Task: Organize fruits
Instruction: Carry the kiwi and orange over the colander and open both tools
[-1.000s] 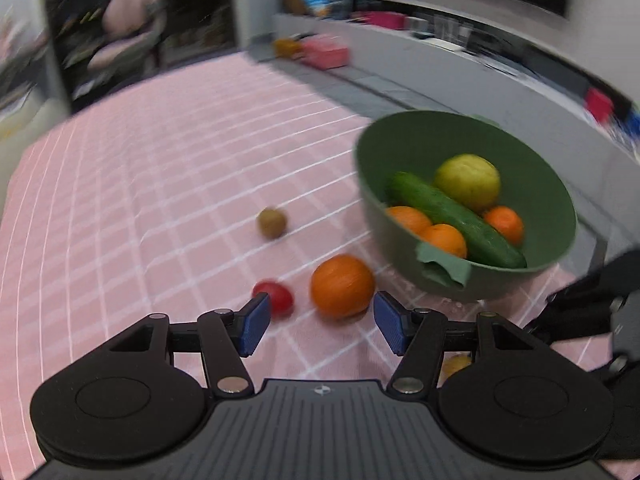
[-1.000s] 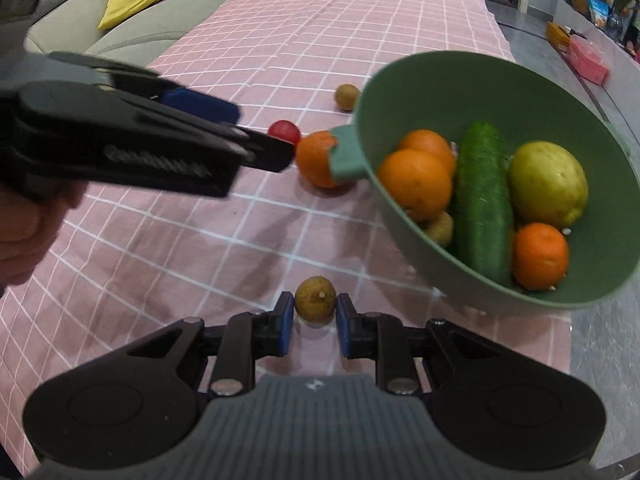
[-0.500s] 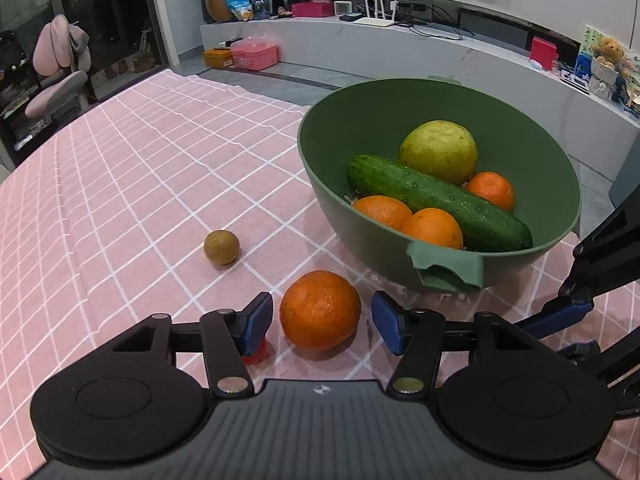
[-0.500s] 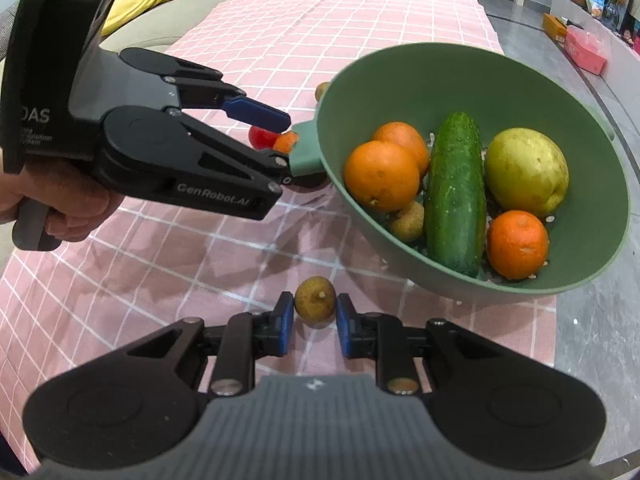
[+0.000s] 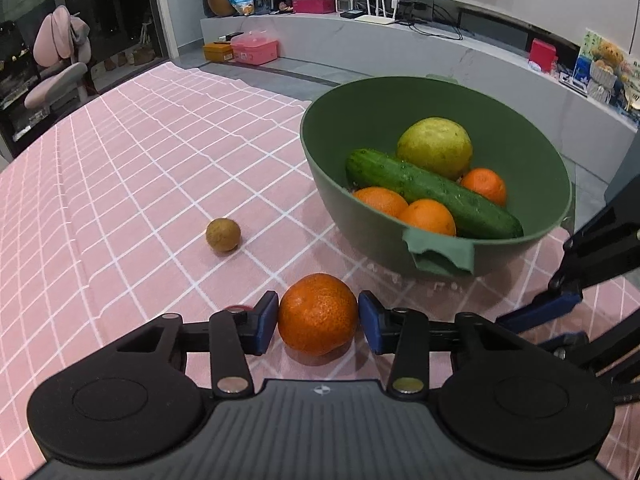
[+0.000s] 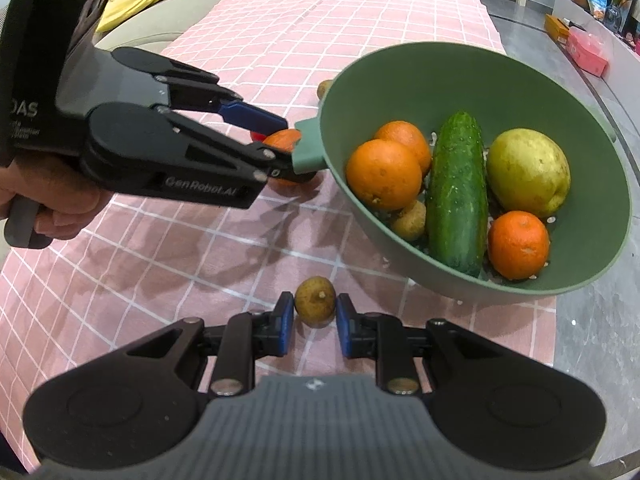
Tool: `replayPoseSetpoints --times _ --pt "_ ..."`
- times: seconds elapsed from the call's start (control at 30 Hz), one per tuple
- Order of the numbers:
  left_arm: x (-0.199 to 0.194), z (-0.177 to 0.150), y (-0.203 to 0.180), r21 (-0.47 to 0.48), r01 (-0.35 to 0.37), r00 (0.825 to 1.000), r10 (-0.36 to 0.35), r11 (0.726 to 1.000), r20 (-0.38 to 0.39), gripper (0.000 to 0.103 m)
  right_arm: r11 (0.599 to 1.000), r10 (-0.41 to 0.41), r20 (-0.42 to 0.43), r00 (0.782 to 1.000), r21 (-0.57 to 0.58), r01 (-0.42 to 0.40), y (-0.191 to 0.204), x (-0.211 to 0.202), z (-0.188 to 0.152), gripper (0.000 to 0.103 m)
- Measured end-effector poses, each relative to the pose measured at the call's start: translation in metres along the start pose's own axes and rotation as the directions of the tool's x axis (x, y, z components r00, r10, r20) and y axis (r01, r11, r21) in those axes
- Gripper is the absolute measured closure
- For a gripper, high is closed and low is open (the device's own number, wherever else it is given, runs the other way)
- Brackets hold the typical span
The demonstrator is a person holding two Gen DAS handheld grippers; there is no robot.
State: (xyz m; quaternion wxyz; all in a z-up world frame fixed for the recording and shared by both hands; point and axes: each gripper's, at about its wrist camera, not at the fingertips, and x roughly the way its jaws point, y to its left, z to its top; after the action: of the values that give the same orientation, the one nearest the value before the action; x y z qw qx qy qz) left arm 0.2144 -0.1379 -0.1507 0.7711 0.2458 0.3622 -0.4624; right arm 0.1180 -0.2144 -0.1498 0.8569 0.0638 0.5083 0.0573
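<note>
The mandarin (image 5: 318, 314) sits on the pink checked tabletop (image 5: 120, 184), just near of the green bowl (image 5: 320, 168) and its handle tab. The left gripper (image 5: 318, 322) has it btwn the blue pads; the jaws have just been closing and stand narrow now, w/ the left pad about touching the peel and a thin sliver of gap still showing on the right, so not a firm grip yet, as far as can be told.

Risks, as a judgement:
- Round fruit, pads only near its widest part; if one pad lands first it may roll or squirt out twd the bowl wall.
- A small red fruit (image 5: 236, 309) lies right behind the left finger; a sideways nudge could push it away.
- The bowl handle is close ahead in the right wrist view, so a lift straight fwd could clip it and shift the bowl, which already holds oranges, a cucumber (image 5: 432, 194) and a yellow-green fruit (image 5: 434, 146).

The right gripper (image 6: 315, 322) is narrow, closed on a small brown fruit (image 6: 315, 300) that looks to rest on the tabletop, near of the bowl. A second brown fruit (image 5: 223, 234) lies well left of the bowl, apart from both grippers.
</note>
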Motion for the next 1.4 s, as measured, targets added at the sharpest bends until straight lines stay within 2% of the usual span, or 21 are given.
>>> replayPoseSetpoints --times 0.3,0.53,0.67,0.87,1.0,1.23,1.4 --pt "-0.053 0.004 0.009 -0.033 -0.067 0.997 0.068 0.997 0.039 0.054 0.999 0.026 0.044 0.999 -0.027 -0.025 0.013 -0.016 0.009 0.084" --pt "-0.106 0.021 0.009 -0.071 -0.142 0.985 0.148 0.987 0.091 0.054 0.998 0.041 0.109 0.993 -0.041 -0.037 0.019 -0.041 0.017 0.084" --pt "-0.122 0.032 -0.005 -0.100 -0.236 0.966 0.244 0.967 0.085 0.054 0.999 0.045 0.160 0.986 -0.027 -0.041 0.016 -0.060 0.023 0.084" --pt "-0.133 0.038 -0.022 -0.243 -0.270 0.954 0.294 0.932 0.065 0.054 1.000 0.027 0.244 0.969 -0.003 -0.027 0.003 -0.091 0.039 0.085" --pt "-0.123 0.041 -0.037 -0.235 -0.275 0.956 0.291 0.932 0.033 0.054 1.000 0.002 0.275 0.961 0.030 -0.010 -0.011 -0.104 0.047 0.085" --pt "-0.121 0.046 -0.051 -0.226 -0.250 0.963 0.266 0.942 0.040 0.054 0.997 -0.040 0.300 0.953 0.080 0.016 -0.033 -0.117 0.047 0.085" --pt "-0.113 0.049 -0.054 -0.241 -0.250 0.962 0.268 0.938 0.045 0.054 0.993 -0.061 0.294 0.954 0.112 0.029 -0.048 -0.117 0.045 0.084"
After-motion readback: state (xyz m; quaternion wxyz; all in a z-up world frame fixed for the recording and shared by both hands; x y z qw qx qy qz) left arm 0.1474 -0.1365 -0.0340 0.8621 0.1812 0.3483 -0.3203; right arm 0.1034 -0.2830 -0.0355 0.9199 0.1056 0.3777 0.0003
